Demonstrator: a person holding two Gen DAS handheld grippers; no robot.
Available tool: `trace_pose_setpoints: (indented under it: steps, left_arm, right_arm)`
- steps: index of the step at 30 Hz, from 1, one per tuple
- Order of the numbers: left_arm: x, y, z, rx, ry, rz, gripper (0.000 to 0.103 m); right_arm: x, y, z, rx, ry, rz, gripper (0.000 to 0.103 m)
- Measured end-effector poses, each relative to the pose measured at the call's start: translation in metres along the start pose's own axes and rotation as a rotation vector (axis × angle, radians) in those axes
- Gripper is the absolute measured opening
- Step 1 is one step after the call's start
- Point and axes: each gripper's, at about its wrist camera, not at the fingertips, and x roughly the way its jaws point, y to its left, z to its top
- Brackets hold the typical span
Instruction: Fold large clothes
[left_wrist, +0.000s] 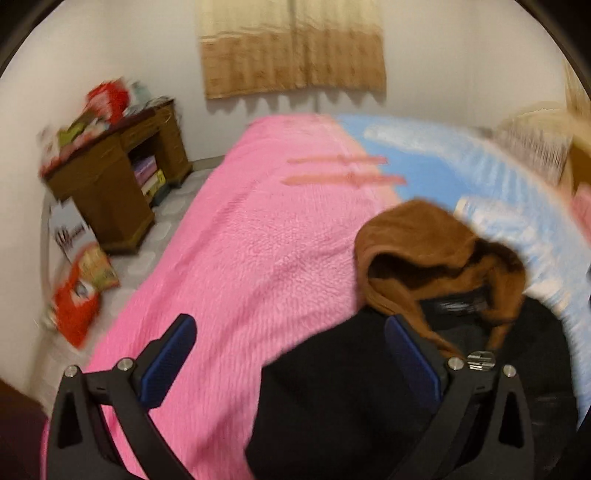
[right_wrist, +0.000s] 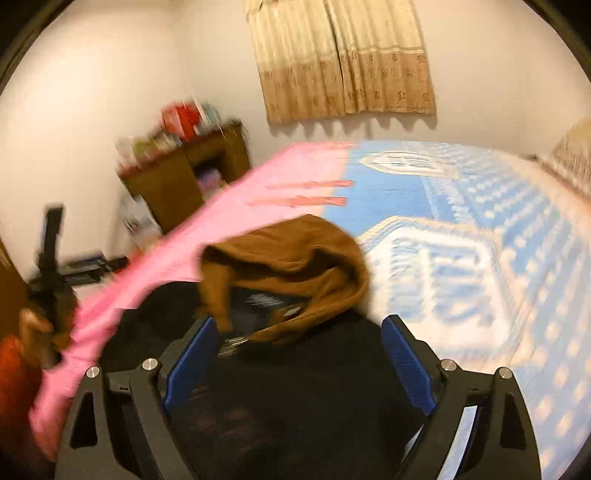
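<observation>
A black jacket (left_wrist: 351, 406) with a brown fleece-lined hood (left_wrist: 436, 251) lies on the bed, hood end farthest from me. My left gripper (left_wrist: 295, 350) is open wide just above it. Its left finger is over the pink blanket (left_wrist: 240, 240) and its right finger over the jacket's collar. In the right wrist view my right gripper (right_wrist: 299, 360) is also open, with the black jacket (right_wrist: 295, 424) spread under both fingers and the hood (right_wrist: 295, 258) just beyond them. Nothing is pinched in either. Both views are motion-blurred.
The bed has a blue-and-white patterned cover (right_wrist: 461, 258) on its right half. A cluttered wooden desk (left_wrist: 110, 184) stands by the left wall, with red bags (left_wrist: 77, 295) on the floor. A pillow (left_wrist: 532, 147) lies at the far right. A hand (right_wrist: 33, 325) grips a black frame at far left.
</observation>
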Motion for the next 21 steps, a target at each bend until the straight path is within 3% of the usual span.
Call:
trace_pose_setpoints:
  steps: [3, 6, 8, 10, 11, 12, 15, 16, 17, 18, 19, 21]
  left_arm:
    - [0.037, -0.020, 0.011, 0.064, 0.042, -0.015, 0.103]
    - [0.065, -0.034, 0.029, 0.106, 0.076, -0.039, 0.103]
    - [0.085, -0.042, 0.037, 0.136, 0.096, -0.006, 0.103]
    - [0.100, -0.050, 0.042, 0.176, 0.123, 0.033, 0.103]
    - [0.108, -0.054, 0.043, 0.198, 0.133, 0.049, 0.103]
    - [0.111, -0.057, 0.043, 0.213, 0.135, 0.054, 0.103]
    - [0.115, -0.068, 0.044, 0.270, 0.082, 0.085, 0.101]
    - [0.115, -0.071, 0.043, 0.283, 0.062, 0.084, 0.086]
    - [0.115, -0.072, 0.042, 0.283, 0.057, 0.053, 0.072]
    - [0.115, -0.073, 0.042, 0.274, 0.065, 0.013, 0.039]
    - [0.114, -0.072, 0.041, 0.257, 0.077, -0.035, 0.016]
    - [0.101, -0.072, 0.041, 0.239, 0.046, -0.057, 0.013]
  right_arm:
    - [0.049, -0.009, 0.012, -0.066, 0.084, -0.082, 0.091]
    - [0.083, -0.013, 0.018, -0.168, 0.110, -0.170, 0.086]
    - [0.101, -0.019, 0.023, -0.178, 0.108, -0.197, 0.083]
    - [0.125, -0.029, 0.026, -0.164, 0.148, -0.225, 0.067]
    - [0.140, -0.034, 0.025, -0.162, 0.189, -0.213, 0.048]
    - [0.151, -0.037, 0.026, -0.164, 0.210, -0.212, 0.039]
    - [0.168, -0.038, 0.024, -0.180, 0.206, -0.202, 0.039]
    - [0.169, -0.038, 0.023, -0.185, 0.195, -0.206, 0.038]
    - [0.169, -0.039, 0.022, -0.181, 0.182, -0.198, 0.018]
    - [0.169, -0.041, 0.021, -0.175, 0.177, -0.203, 0.007]
    - [0.165, -0.041, 0.022, -0.170, 0.160, -0.216, 0.007]
    - [0.150, -0.041, 0.026, -0.161, 0.101, -0.211, 0.007]
